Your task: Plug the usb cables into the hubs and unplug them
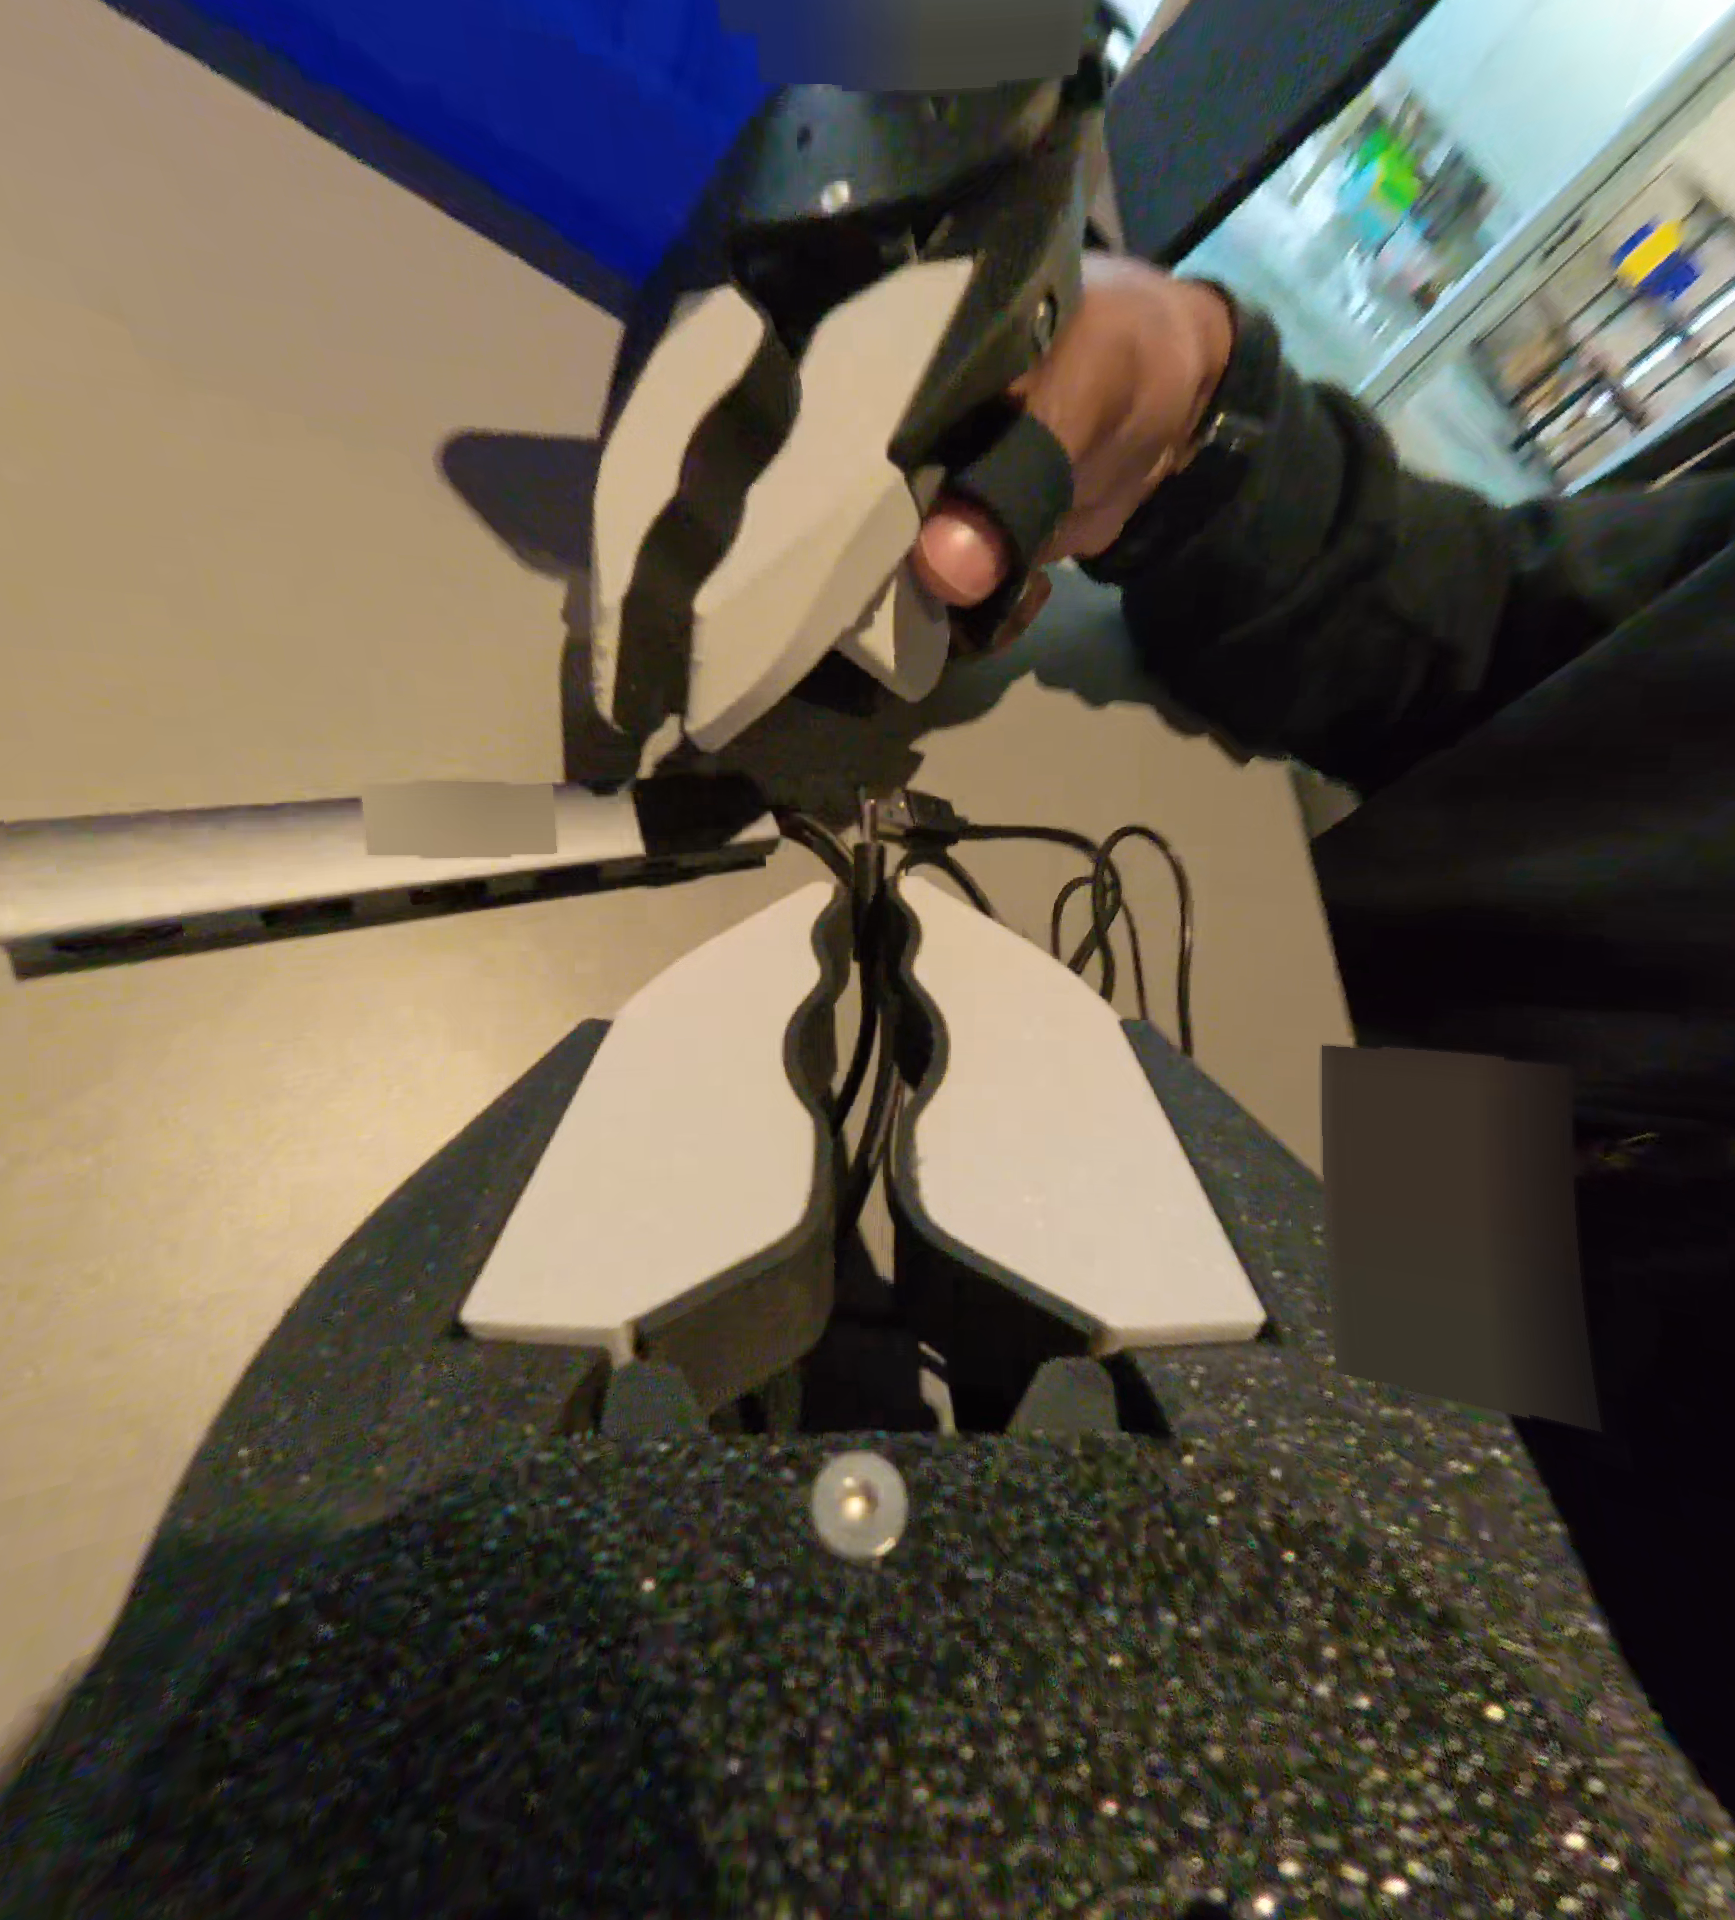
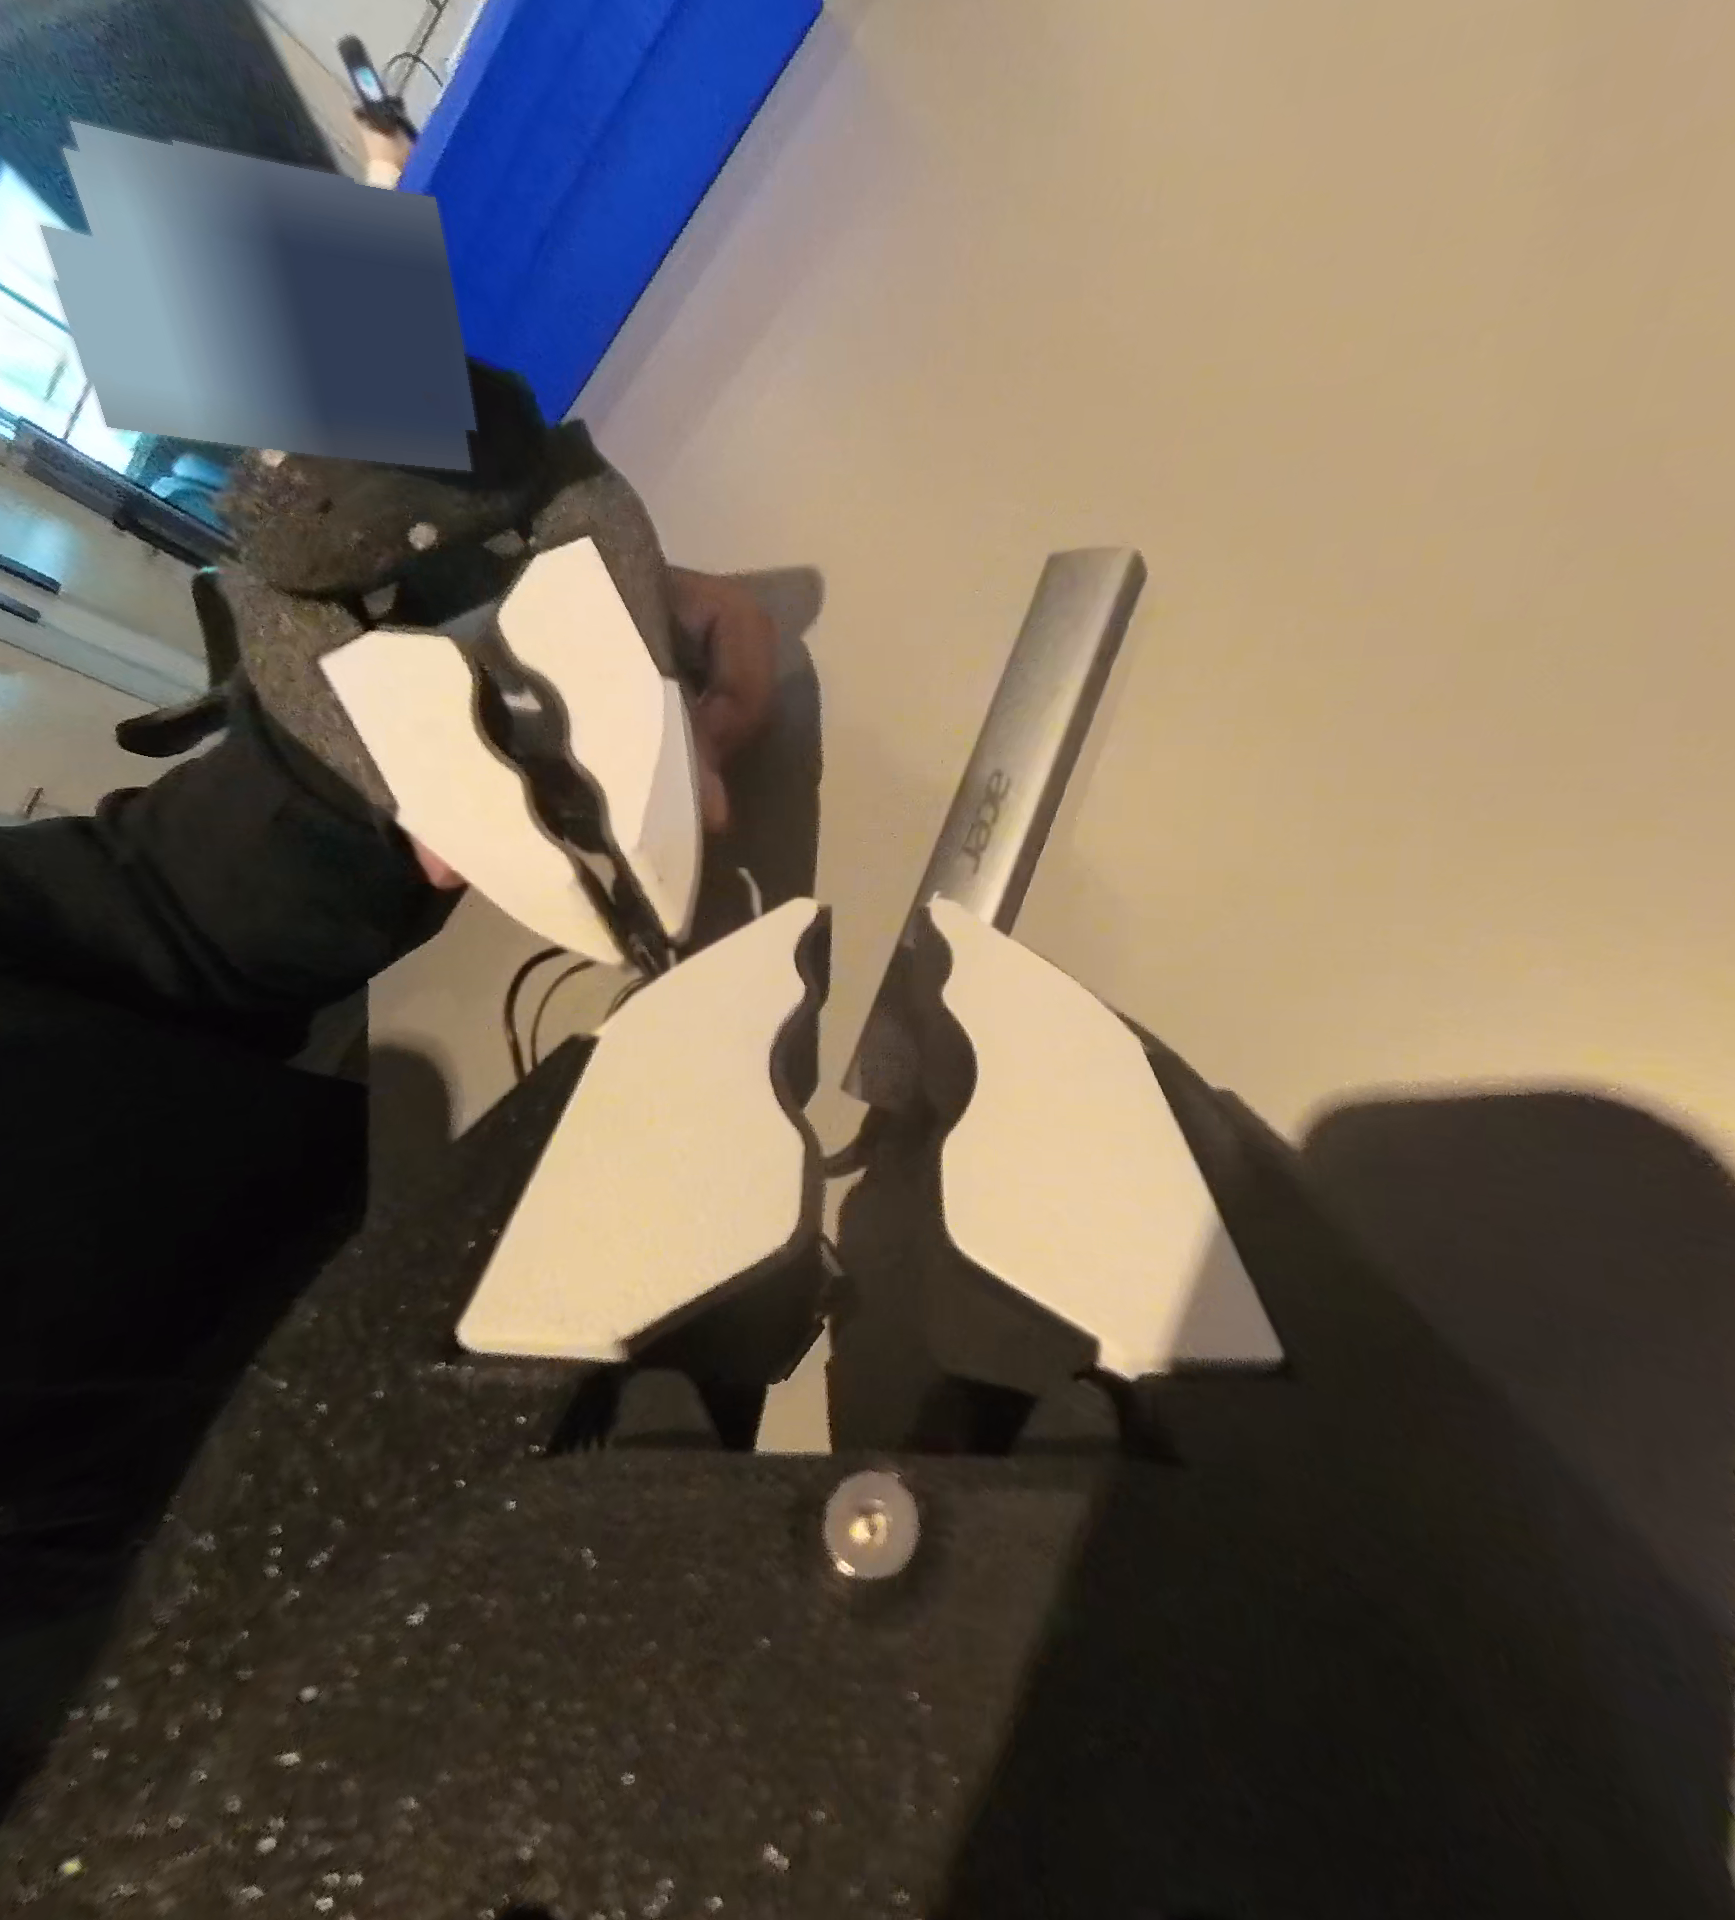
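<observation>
The silver USB hub (image 1: pixel 250 883) lies on the pale counter (image 1: pixel 167 520). It is a long flat bar with a row of dark ports along one edge.

The left gripper (image 1: pixel 868 894) has its jaws pressed together on a thin black USB cable (image 1: pixel 868 997). The cable runs up between the two white fingers (image 1: pixel 697 1122), and its small plug (image 1: pixel 868 831) sticks out past the tips. The plug is near the hub's end but not in a port. More black cable (image 1: pixel 1123 914) lies in loops on the counter beside that end of the hub.

The right gripper (image 2: pixel 873 920) is at the same end of the hub. Its jaws are spread a little and pinch the hub (image 2: pixel 1039 758) at that end. One white finger (image 2: pixel 1060 1091) touches the hub's side. From the left wrist view, this gripper (image 1: pixel 650 743) comes down on the hub's end from above, and a hand (image 1: pixel 1102 416) in a dark sleeve (image 1: pixel 1362 582) holds its handle.

A blue panel (image 2: pixel 614 187) stands at the far edge of the counter behind the hub.
</observation>
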Motion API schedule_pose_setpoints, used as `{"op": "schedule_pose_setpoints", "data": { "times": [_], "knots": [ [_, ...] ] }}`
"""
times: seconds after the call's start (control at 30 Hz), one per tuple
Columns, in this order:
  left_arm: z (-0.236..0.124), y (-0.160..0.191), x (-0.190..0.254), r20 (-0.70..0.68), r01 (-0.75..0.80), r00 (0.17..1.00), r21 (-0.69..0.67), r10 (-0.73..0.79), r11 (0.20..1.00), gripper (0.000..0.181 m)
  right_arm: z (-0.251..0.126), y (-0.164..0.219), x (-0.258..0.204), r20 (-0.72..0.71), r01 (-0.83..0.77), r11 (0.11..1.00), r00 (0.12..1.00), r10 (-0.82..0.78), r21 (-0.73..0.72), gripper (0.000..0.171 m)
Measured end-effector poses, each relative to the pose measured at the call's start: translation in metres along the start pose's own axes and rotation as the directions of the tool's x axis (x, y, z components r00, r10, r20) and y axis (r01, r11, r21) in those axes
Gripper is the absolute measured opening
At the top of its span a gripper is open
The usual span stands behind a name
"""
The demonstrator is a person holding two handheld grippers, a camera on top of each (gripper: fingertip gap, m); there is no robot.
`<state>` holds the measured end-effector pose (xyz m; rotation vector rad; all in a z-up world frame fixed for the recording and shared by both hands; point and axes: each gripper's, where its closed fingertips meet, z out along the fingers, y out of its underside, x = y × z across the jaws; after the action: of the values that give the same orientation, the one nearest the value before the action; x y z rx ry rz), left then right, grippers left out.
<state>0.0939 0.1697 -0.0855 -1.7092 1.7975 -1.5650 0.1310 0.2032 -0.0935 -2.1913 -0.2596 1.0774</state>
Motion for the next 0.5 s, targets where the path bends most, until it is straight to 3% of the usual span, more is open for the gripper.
{"op": "schedule_pose_setpoints", "data": {
  "times": [0.23,0.37,0.5],
  "knots": [
    [-0.012,-0.015,-0.001,-0.024,0.049,0.999,0.100,-0.046,0.994,0.005,-0.011,-0.016,-0.015,0.012,0.207,0.975,0.978,-0.208,0.081,0.017],
    [-0.017,-0.021,0.000,0.016,-0.010,1.000,0.116,0.009,0.993,0.005,-0.015,-0.021,-0.042,0.046,0.384,0.910,0.918,-0.395,0.153,0.016],
    [-0.016,-0.021,0.003,0.061,-0.099,0.994,0.088,0.094,0.991,0.005,-0.006,-0.013,-0.053,0.063,0.466,0.876,0.877,-0.476,0.129,0.016]
  ]
}}
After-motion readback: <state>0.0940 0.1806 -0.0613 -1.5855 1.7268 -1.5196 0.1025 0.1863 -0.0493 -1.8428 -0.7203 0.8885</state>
